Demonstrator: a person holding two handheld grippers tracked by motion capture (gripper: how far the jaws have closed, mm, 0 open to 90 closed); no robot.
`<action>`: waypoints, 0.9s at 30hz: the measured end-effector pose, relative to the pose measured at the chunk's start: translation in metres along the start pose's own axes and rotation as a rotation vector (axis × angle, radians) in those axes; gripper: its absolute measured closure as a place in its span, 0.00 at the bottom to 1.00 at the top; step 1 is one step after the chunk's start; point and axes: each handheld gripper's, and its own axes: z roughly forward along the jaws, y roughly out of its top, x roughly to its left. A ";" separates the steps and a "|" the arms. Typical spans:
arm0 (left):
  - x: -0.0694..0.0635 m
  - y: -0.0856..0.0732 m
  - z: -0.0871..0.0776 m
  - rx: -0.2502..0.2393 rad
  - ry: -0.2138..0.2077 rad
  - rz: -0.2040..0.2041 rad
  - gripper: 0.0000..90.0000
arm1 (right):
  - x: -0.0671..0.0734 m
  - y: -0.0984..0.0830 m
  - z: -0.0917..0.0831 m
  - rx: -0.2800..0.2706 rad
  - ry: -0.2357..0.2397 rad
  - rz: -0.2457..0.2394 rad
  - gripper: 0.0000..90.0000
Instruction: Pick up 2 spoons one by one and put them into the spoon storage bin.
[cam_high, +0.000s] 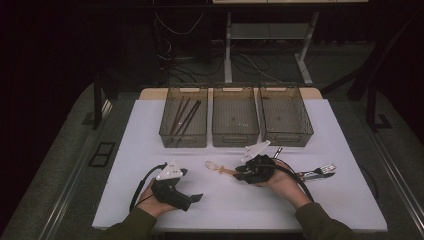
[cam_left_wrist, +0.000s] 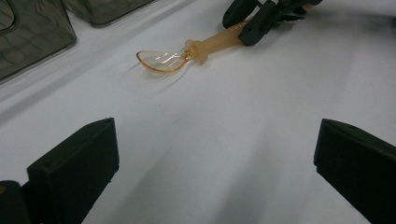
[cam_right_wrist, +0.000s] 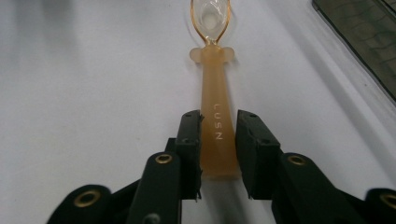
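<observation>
An amber plastic spoon (cam_high: 220, 168) with a clear bowl lies flat on the white table (cam_high: 150, 150), near the middle. In the right gripper view the spoon (cam_right_wrist: 217, 88) points away from me, its handle marked "LUSN". My right gripper (cam_right_wrist: 218, 135) has both jaws pressed against the sides of that handle near its end. In the high view this right gripper (cam_high: 241, 173) sits just right of the spoon. My left gripper (cam_high: 194, 199) rests at the front left, held in a hand. Its jaws stand wide apart in the left gripper view (cam_left_wrist: 217, 140), with the spoon (cam_left_wrist: 161, 60) and the right gripper (cam_left_wrist: 261, 18) beyond.
Three smoky translucent bins stand in a row at the back: the left bin (cam_high: 182, 139) holds dark sticks (cam_high: 184, 117), then the middle bin (cam_high: 235, 139) and the right bin (cam_high: 289, 137). A metal fork (cam_high: 320, 171) lies to the right of my right hand.
</observation>
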 end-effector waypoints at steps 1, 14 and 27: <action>0.000 0.000 0.000 0.000 -0.001 0.001 0.00 | 0.001 0.000 0.000 0.000 0.001 0.004 0.80; 0.000 0.000 -0.001 -0.002 -0.005 0.004 0.00 | 0.002 0.001 -0.003 -0.014 0.004 0.012 0.82; 0.000 0.000 0.000 0.004 -0.013 0.024 0.00 | 0.002 0.003 -0.019 -0.066 0.015 0.046 0.82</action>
